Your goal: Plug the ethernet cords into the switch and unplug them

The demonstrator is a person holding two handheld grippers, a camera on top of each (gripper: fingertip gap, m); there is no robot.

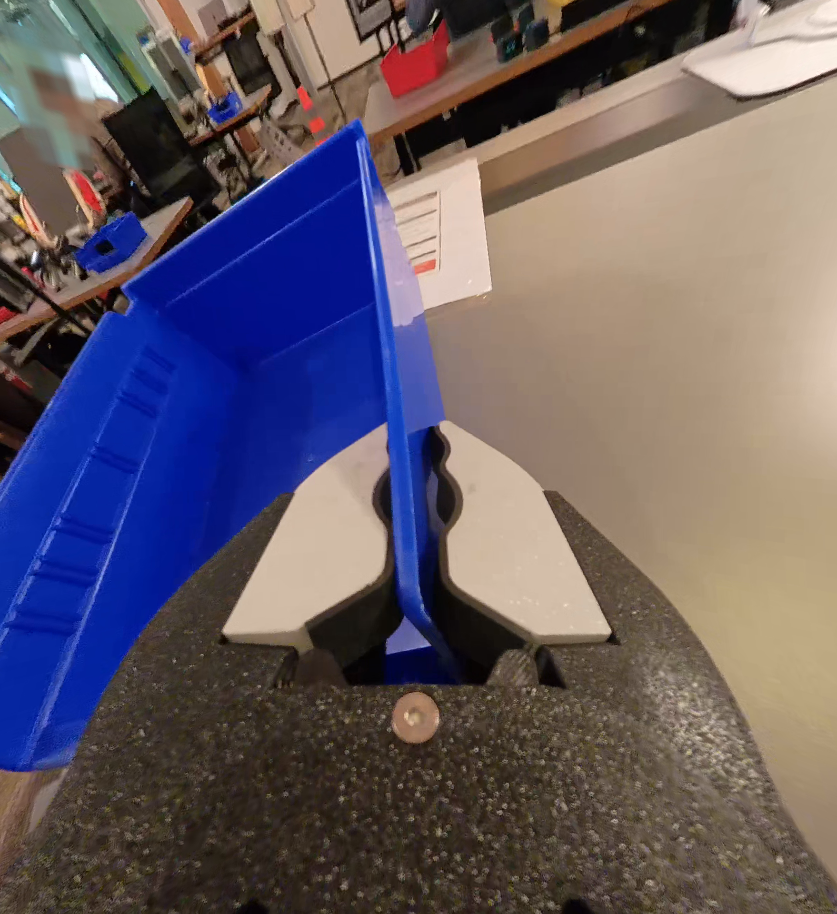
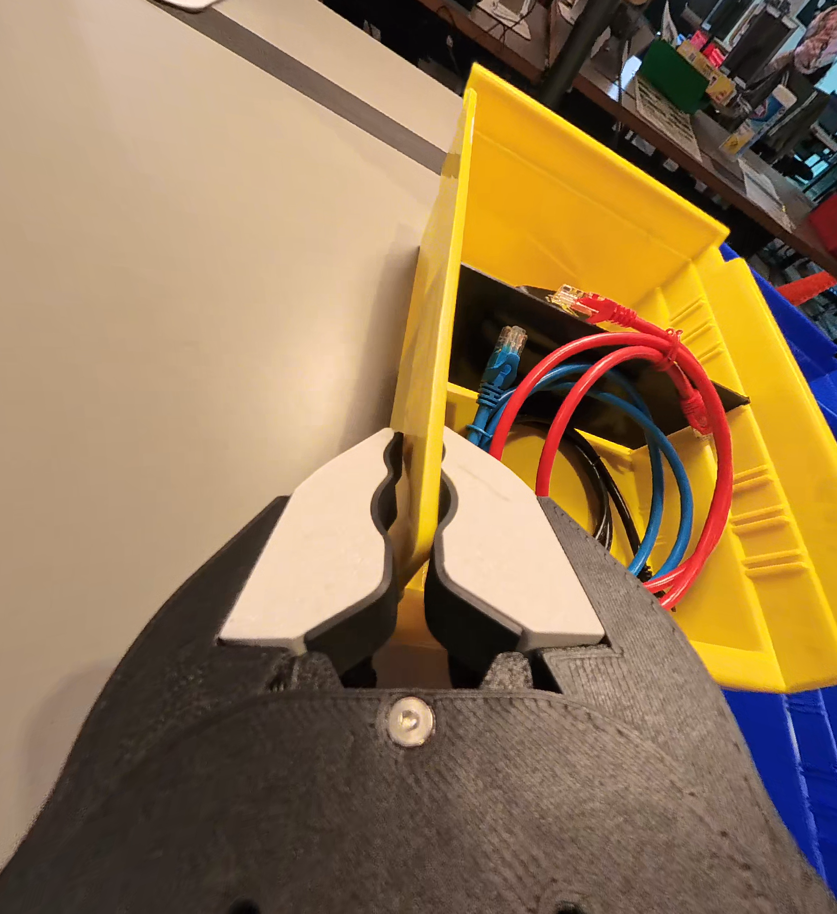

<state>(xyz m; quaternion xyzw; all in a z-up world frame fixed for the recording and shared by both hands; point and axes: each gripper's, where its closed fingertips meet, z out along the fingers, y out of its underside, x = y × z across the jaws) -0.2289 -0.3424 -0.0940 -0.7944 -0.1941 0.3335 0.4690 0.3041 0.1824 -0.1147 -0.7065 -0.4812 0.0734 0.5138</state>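
The grey worktop (image 1: 678, 395) carried two plastic bins. The left tongs (image 1: 414, 499) were clamped on the side wall of the empty blue bin (image 1: 199, 395); the right tongs (image 2: 419, 494) were clamped on the side wall of the yellow bin (image 2: 604, 207), with a blue bin edge just beside it on the far side. Inside the yellow bin lay a black flat unit (image 2: 580, 356), probably the switch, tilted against the wall, plus a coiled blue ethernet cord (image 2: 664, 470), a red ethernet cord (image 2: 718, 445) and a black cable (image 2: 599, 494); neither ethernet cord looked plugged in. Judged step: positioning the bins before plugging. To do it well, each wall needed a deep, firm pinch, the yellow bin needed to be kept level so the cords stayed in, and it needed setting down flat before release.
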